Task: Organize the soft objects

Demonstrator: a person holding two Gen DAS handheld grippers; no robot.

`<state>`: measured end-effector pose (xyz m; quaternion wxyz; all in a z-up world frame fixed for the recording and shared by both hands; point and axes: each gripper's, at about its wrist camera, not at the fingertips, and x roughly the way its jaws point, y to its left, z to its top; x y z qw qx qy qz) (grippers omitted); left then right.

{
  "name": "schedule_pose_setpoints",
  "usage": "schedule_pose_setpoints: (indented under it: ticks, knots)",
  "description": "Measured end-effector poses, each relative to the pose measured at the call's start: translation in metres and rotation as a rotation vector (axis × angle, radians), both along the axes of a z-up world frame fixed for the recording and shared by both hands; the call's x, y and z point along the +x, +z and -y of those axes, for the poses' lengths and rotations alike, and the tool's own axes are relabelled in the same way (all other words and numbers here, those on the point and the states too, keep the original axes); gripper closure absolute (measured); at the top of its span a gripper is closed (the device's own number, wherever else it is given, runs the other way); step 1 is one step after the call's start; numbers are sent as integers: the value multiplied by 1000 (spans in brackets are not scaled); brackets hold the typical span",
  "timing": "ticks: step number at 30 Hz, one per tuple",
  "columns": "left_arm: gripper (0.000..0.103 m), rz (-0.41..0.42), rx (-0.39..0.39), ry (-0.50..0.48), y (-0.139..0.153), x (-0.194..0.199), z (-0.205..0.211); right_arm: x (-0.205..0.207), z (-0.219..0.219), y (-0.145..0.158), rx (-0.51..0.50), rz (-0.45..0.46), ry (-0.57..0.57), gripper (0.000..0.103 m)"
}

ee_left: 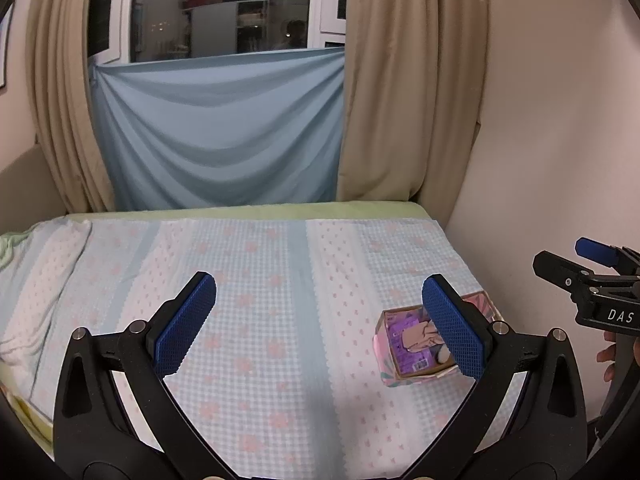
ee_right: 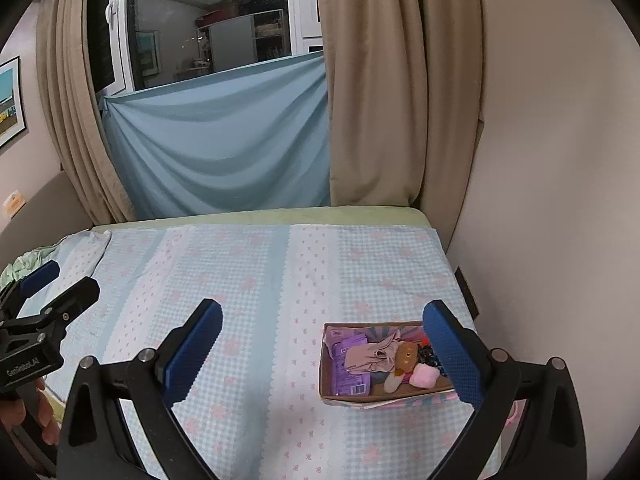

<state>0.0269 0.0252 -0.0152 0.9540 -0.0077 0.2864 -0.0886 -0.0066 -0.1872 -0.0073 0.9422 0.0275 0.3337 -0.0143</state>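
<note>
Soft objects are sitting bunched together inside a small open cardboard box (ee_right: 326, 376), lower right of centre in the right wrist view. A crumpled beige cloth (ee_right: 366, 354) is lying across the middle, draped partly over a purple packet (ee_right: 350, 384) that is lying flat along the box's left side. A brown plush toy (ee_right: 405, 358) is leaning just right of the cloth, touching it. A pink puffy piece (ee_right: 424, 377) is sitting just below and right of the plush, near the front wall. A dark patterned item further right is showing only partly behind the gripper finger; cannot tell what it is.

The box's outer walls are showing pink and light blue print. It is resting on a bedspread (ee_right: 248, 320) of pale blue check with pink bows, near the bed's right edge and close to the wall.

Left wrist view: the same box (ee_left: 386, 354) is sitting at lower right, half hidden behind the right-hand finger; purple packet (ee_left: 410, 356) and beige cloth (ee_left: 418, 336) are visible inside.

Left gripper (ee_left: 320, 330): 2 blue pads spread wide, holding nothing, hanging above the bedspread. Right gripper (ee_right: 322, 354): pads likewise spread wide, empty, the right-hand pad overlapping the box's right end in the frame; contact cannot be told.

A blue sheet (ee_right: 216, 136) is hanging between beige curtains (ee_right: 368, 120) in the upper half.
</note>
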Motion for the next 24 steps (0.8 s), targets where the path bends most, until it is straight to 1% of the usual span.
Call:
schedule_pose_setpoints:
  ticks: [24]
  knots:
    - [0, 22, -11, 31, 3, -3, -4, 0, 3, 3, -31, 13, -14, 3]
